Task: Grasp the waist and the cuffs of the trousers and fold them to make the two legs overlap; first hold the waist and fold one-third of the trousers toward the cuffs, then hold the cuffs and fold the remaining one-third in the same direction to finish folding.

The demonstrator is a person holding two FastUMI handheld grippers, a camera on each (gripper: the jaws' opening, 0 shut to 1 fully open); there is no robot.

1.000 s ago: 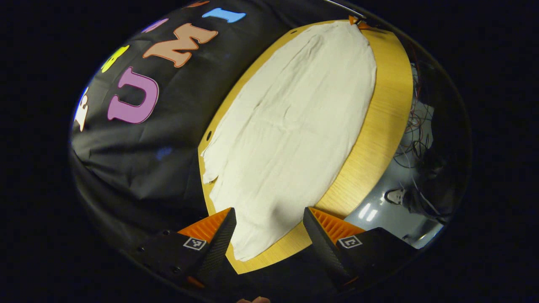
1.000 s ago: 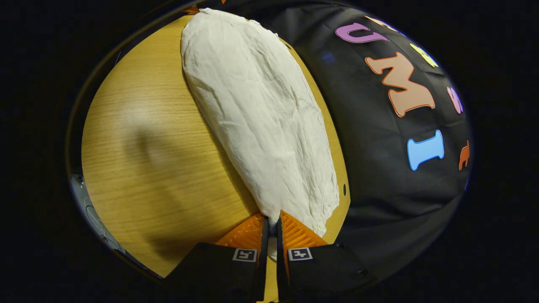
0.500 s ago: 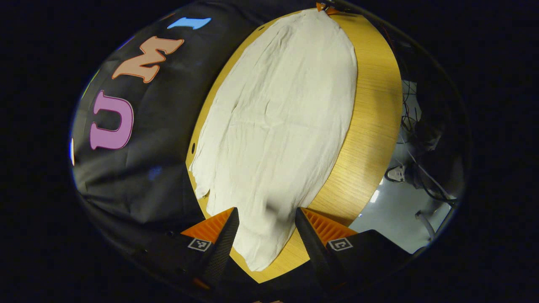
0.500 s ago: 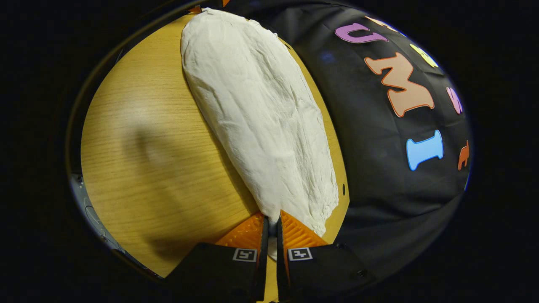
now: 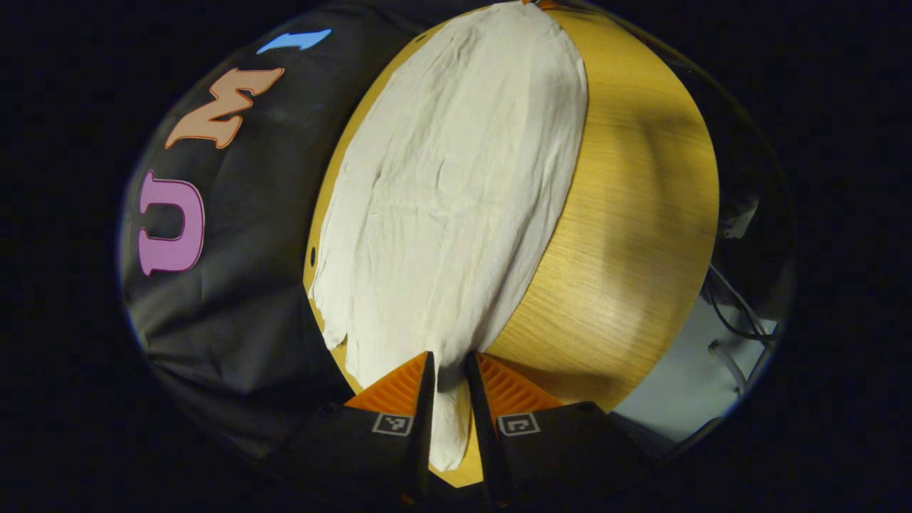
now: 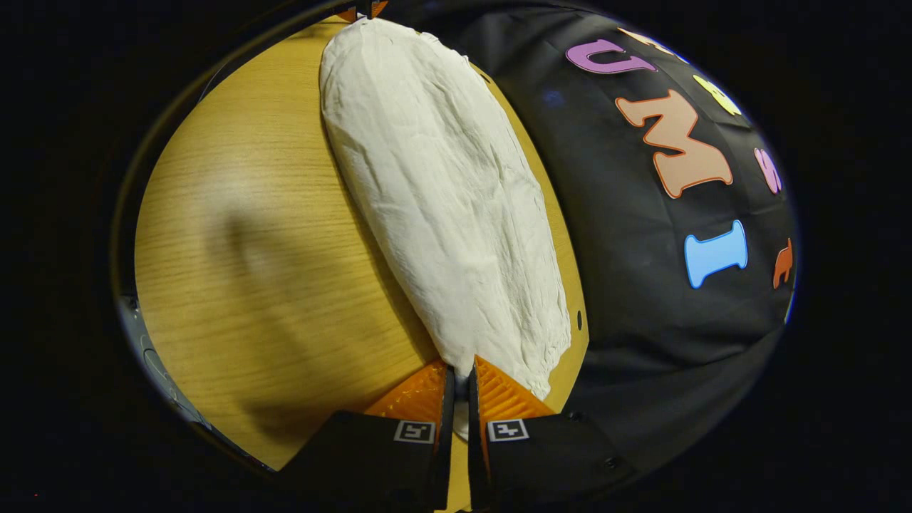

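Trousers [image 5: 456, 192] lie flat along the tabletop [image 5: 627, 214]. We have the left claw [image 5: 447, 370] pinched on one end, the right claw [image 6: 459, 374] on the other. Next, we judge, lift both and fold the legs together.

One pair of white trousers [image 5: 456, 192], one wooden table [image 5: 634, 235], two tongs [image 5: 449, 367] [image 6: 459, 374].

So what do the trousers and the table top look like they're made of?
Trousers: seemingly a thin, matte woven cloth, perhaps cotton or linen; off-white, finely creased and lying limp and flat. Table: wood or a wood-look laminate, I can't tell which; straight yellow grain with a soft sheen where the light falls.
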